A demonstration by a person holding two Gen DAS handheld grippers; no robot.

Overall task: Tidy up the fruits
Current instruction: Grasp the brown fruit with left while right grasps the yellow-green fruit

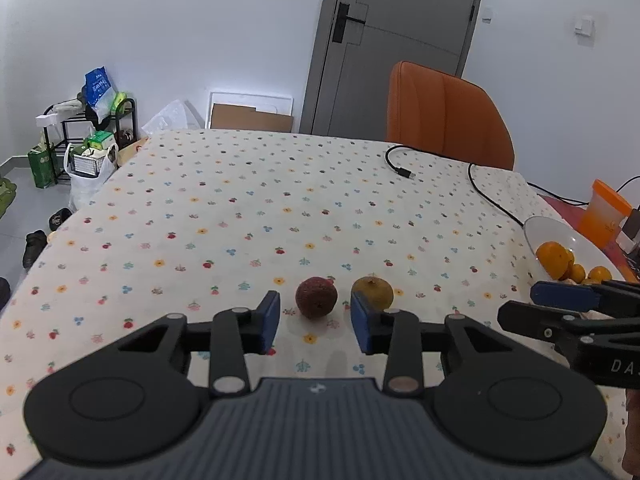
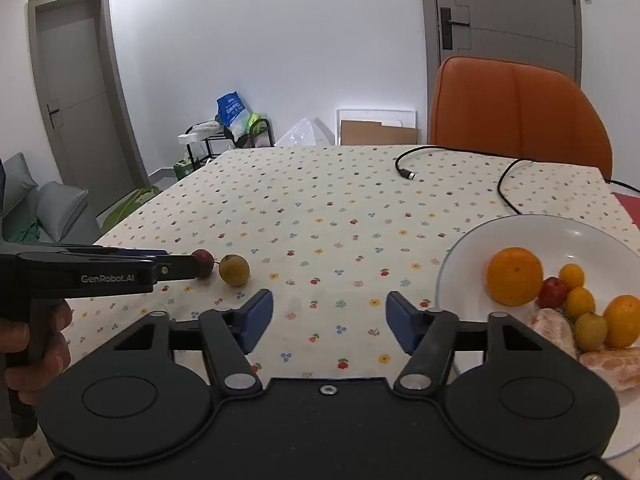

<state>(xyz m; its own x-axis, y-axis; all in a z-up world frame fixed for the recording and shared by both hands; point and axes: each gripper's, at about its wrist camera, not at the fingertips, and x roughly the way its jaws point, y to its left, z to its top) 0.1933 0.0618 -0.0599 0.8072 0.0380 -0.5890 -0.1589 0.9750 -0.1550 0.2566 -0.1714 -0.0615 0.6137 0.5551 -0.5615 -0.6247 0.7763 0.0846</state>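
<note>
A dark red fruit and a yellow-brown fruit lie side by side on the flowered tablecloth. My left gripper is open, its blue pads either side of the red fruit, just short of it. The right pad overlaps the yellow fruit's near side. In the right wrist view the same two fruits, red and yellow, lie at the left by the left gripper's tip. My right gripper is open and empty above the cloth, left of a white bowl holding oranges and small fruits.
A black cable lies on the far right of the table. An orange chair stands behind it. An orange cup stands past the bowl. Shelves and bags are on the floor at the left.
</note>
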